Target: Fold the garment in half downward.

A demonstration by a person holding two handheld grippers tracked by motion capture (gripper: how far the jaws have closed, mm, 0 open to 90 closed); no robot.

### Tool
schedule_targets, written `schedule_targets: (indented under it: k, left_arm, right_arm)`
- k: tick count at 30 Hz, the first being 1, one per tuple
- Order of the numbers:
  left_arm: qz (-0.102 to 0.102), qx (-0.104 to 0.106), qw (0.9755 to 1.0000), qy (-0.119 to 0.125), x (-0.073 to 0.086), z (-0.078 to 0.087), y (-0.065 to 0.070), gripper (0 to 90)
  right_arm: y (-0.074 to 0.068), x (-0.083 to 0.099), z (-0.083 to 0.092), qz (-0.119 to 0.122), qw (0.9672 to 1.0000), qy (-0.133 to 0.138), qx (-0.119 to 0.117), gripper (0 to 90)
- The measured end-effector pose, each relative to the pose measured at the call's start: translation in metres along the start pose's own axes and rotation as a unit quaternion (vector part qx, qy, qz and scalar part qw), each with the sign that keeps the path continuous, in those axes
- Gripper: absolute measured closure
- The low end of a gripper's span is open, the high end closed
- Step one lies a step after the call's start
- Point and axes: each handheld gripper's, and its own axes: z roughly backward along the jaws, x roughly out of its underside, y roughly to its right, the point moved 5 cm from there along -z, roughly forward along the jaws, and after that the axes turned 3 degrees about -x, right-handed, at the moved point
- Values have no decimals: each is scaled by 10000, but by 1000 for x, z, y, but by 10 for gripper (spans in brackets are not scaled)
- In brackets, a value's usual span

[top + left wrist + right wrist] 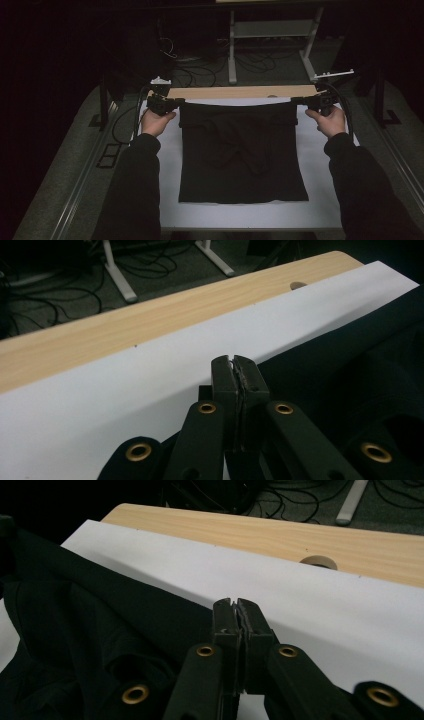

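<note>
From above, the folded black cloth garment lies on the white sheet, my left gripper and right gripper at its far corners. In each gripper view my jaws press together, pinching the garment's edge.

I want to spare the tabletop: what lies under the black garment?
A white sheet lies under the black garment, showing on all sides of it, with the wooden table bare beyond its far edge. What lies beneath the garment's middle is covered.
</note>
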Motion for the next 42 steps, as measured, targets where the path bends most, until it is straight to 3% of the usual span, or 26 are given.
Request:
schedule_targets:
  k: [3,9,14,19,26,28,33,37,42]
  left_arm:
    - [221,1,9997,-42,4,-7,-1,846]
    - [547,121,9981,-246,15,-15,-5,501]
    - [722,396,9965,-148,20,-15,-5,345]
    - [747,687,9945,-247,26,-15,-3,218]
    - [684,805,9944,-46,29,-12,0,72]
    - [714,853,9938,-14,30,-11,2,2]
    - [693,885,9936,62,35,-3,10,0]
    - [640,937,9935,117,38,5,15,0]
    - [620,1010,9928,196,42,12,24,0]
  right_arm:
    - [3,2,-5,-121,9999,-23,-26,802]
    - [10,11,-13,-254,9994,-126,204,615]
    - [14,15,-14,-241,9990,-146,350,437]
    - [17,17,-12,-328,9987,-98,384,251]
    - [19,25,-10,-395,9986,-124,341,0]
    - [18,28,-9,-386,9985,-143,354,0]
    - [12,35,-7,-399,9988,-182,222,0]
    - [2,41,-5,-251,9989,-298,278,0]
    - [-14,49,-6,-137,9995,-270,58,0]
